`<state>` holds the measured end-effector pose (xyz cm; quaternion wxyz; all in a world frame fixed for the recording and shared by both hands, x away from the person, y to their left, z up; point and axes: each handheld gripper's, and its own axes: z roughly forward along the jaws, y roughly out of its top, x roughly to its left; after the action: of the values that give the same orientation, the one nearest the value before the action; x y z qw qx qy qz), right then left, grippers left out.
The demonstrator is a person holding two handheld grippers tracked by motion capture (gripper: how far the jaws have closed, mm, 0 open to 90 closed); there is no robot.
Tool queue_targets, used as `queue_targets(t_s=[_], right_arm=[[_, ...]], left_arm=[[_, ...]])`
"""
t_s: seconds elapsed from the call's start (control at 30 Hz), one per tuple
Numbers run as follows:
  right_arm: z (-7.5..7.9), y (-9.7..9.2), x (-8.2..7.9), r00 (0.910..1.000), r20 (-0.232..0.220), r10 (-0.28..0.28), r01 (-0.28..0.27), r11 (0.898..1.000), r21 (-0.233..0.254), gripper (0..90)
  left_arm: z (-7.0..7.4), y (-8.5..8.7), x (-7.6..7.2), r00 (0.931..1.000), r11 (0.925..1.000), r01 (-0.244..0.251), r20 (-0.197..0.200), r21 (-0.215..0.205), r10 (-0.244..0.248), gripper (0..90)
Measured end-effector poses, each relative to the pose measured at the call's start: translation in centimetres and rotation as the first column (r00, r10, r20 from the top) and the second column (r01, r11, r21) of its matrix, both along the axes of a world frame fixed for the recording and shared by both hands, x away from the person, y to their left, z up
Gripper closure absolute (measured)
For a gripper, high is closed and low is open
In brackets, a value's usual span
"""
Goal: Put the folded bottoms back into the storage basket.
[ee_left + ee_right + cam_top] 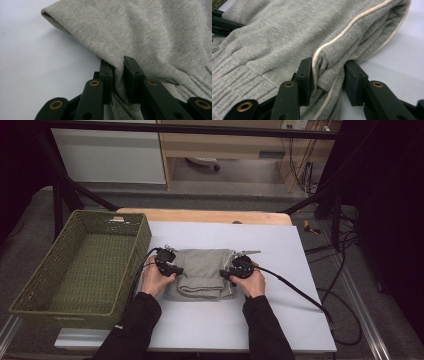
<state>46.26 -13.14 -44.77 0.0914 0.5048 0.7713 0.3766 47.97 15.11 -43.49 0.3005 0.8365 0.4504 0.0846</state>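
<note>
Near the middle of the high view, your two hands sit on either side of a folded grey garment (202, 272) that lies on the white sheet (280, 310) covering the table. The cloth is a soft, heathered knit, folded into a rough rectangle with a rolled edge along its lower side.

Your left gripper (117, 75) is clamped on the garment's edge: in the left gripper view, at the lower centre of the frame, the two flat black jaws pinch a thin fold of the knit tight between them. A rounded folded hem runs off to the upper left of that frame, and ribbed cuffing shows at the lower right.

Your right gripper (329, 80) has a thicker bunch of the same cloth between its jaws. In the right gripper view, at the lower centre, the left jaw lies against a cream piping stripe and the right jaw against the folded layers; both touch the fabric, so it grips the garment. The piping curves up to the upper right, and broad ribbing fills the lower left.

At the left of the high view stands an olive-green woven basket (30, 290), rectangular and open-topped.
</note>
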Motion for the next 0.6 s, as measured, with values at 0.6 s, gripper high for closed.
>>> queue_targets(t_s=[0.6], right_arm=[[0.13, 0.04, -0.13, 1.0, 0.001, -0.008, 0.008, 1.0, 0.018, 71.7]], left_arm=[[-0.03, 0.67, 0.44, 0.999, 0.9977, -0.011, -0.044, -0.067, 0.008, 80.1]])
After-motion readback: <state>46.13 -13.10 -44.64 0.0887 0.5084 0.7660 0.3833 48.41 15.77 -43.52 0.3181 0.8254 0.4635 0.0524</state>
